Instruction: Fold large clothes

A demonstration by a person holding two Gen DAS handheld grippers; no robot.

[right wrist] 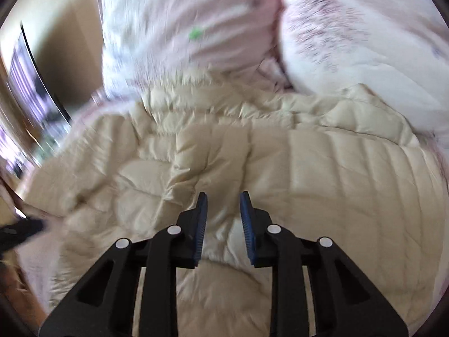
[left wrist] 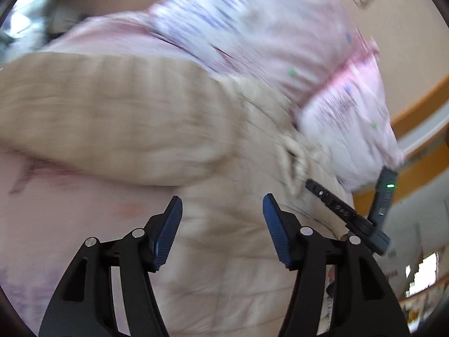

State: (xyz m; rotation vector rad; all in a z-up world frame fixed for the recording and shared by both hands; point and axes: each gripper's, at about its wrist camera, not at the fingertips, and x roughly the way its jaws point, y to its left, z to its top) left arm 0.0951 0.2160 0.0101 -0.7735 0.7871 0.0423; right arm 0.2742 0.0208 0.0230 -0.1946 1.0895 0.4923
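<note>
Down low in the left wrist view, left gripper (left wrist: 222, 206) with jaws spread wide, blue pads (left wrist: 168, 233) far apart, nothing pinched. Just past the tips, cream puffy coat (left wrist: 238, 252), soft and quilted, spread out flat below and ahead of the tool. No clear touch between pads and cloth. Off to the left, a thick fold of that same coat (left wrist: 112, 118), maybe a sleeve, too blurry to be sure. Under it, pink bedsheet (left wrist: 56, 224). Farther back, white and pink quilt (left wrist: 252, 28) with little purple marks and green dots, bunched up behind the coat. At the right edge, a black part of the other tool (left wrist: 350, 216) with a small green light, just past the coat's edge.

Down low in the right wrist view, right gripper (right wrist: 223, 196) with jaws only a little apart, a thin gap, nothing held. Blue pads (right wrist: 202, 224) right above the coat (right wrist: 308, 168), pointing at its puffy middle. Coat spread wide across the bed, wrinkled on the left, smooth ribs on the right. Behind it, the quilt (right wrist: 182, 28) piled high, touching the coat's far edge. Far left, something shiny and dark by a tan wall (right wrist: 70, 28), too blurry to name.
</note>
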